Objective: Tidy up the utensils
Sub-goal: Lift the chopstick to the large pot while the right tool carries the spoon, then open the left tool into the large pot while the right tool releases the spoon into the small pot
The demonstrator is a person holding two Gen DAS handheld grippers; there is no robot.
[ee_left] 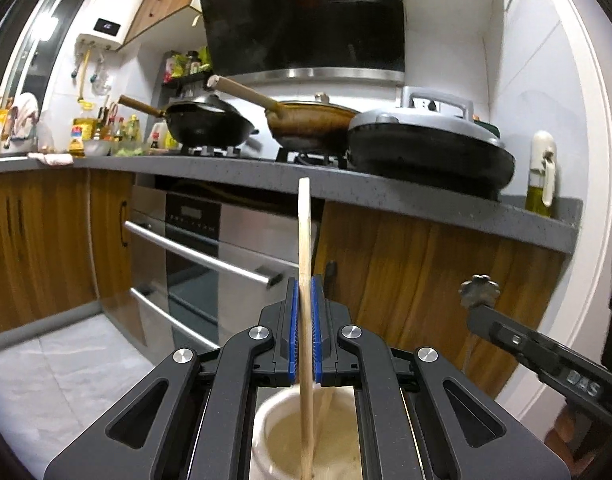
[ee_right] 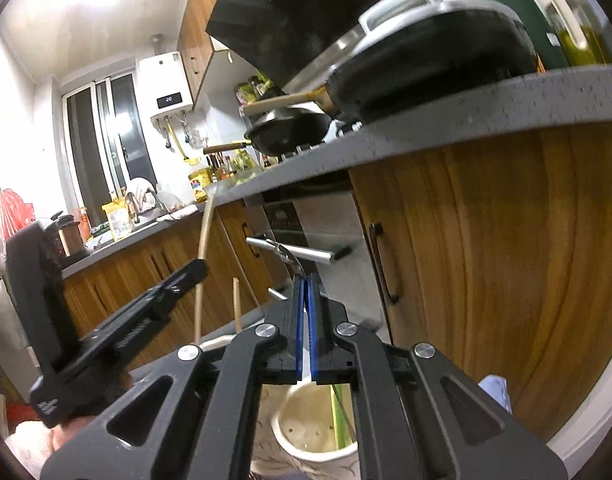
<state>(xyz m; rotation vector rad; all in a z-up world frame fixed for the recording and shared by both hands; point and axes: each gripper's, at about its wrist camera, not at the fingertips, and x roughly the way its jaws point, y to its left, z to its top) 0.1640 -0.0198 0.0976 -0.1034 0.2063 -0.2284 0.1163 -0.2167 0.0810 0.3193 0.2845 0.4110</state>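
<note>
We are dropping utensils into holders. Our left gripper (ee_left: 304, 320) is clamped on a flat wooden utensil (ee_left: 304, 240), its lower end already inside the white cup (ee_left: 266, 432). Our right gripper (ee_right: 305, 320) pinches a metal utensil (ee_right: 286, 257) above a second cup (ee_right: 290, 440). Next, loosen each grip once seated. The countertop (ee_left: 385, 192) overhangs beyond the cup; nothing blocks us.

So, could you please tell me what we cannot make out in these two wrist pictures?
- Left wrist view: the wooden spatula shut in the left gripper ends inside the white holder, its lower end cut off by the frame edge.
- Right wrist view: the metal utensil in the right gripper is blurred, and its lower part is hidden by the pads.
- Right wrist view: the white cup base is hidden behind the gripper body.
</note>
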